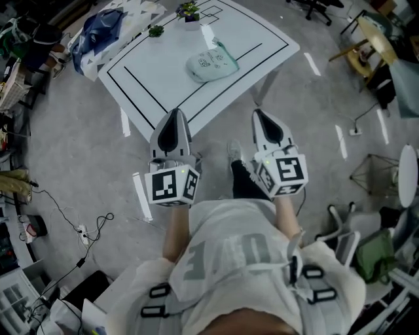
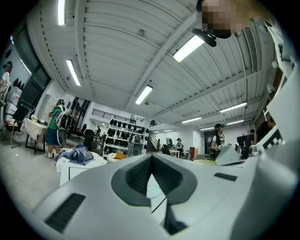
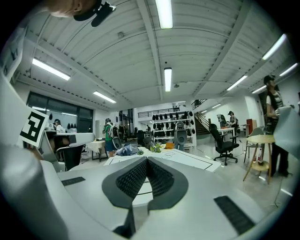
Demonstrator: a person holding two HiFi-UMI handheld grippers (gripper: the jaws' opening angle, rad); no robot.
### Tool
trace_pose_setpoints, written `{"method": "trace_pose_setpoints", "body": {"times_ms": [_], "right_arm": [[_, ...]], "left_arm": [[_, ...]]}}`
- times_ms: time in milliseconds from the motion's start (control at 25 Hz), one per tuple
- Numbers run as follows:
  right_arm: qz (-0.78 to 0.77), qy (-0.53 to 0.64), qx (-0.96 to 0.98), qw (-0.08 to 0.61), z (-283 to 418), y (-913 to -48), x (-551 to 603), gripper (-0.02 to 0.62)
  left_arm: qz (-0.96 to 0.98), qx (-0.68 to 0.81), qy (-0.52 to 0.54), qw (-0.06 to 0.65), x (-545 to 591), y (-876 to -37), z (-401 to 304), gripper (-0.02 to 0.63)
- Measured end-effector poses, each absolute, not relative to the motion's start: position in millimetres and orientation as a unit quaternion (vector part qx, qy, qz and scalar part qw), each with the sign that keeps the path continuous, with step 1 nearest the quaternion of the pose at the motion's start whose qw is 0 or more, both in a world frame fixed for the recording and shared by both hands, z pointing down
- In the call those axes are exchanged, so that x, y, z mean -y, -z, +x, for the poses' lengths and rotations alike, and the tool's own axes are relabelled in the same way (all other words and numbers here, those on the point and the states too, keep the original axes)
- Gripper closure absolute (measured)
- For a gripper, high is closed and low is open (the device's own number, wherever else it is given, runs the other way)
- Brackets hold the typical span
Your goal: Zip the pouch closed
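The pouch (image 1: pixel 211 64), pale green with printed drawings, lies on the white table (image 1: pixel 163 72) marked with black lines, near its right corner. Both grippers hover short of the table's near edge, over the grey floor, pointing toward it. My left gripper (image 1: pixel 175 113) is shut with nothing between its jaws, and so is my right gripper (image 1: pixel 259 113). In the left gripper view the shut left gripper (image 2: pixel 151 157) hides most of the table. In the right gripper view the table top (image 3: pixel 180 157) shows beyond the shut right gripper (image 3: pixel 146 160). The pouch is not visible in either gripper view.
A blue cloth (image 1: pixel 98 33) lies at the table's left end, with two small plants (image 1: pixel 188 12) near the far edge. Cables (image 1: pixel 78 229) trail on the floor at left. Stools and chairs (image 1: pixel 366 39) stand at right. People stand far off (image 2: pixel 55 126).
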State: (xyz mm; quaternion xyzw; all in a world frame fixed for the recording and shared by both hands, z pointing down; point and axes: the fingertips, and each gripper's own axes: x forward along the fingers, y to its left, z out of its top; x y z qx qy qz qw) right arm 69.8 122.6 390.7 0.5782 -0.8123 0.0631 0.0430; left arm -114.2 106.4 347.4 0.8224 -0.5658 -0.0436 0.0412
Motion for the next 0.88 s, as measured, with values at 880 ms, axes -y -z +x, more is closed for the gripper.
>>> {"method": "trace_pose_setpoints", "body": {"times_ms": [880], "right_arm": [[0.502,-0.062,0.855,0.116,132,-391,137,0.589]], "left_arm": [[0.797,0.602,0.025,0.041,142,-325,-27,0.6]]}}
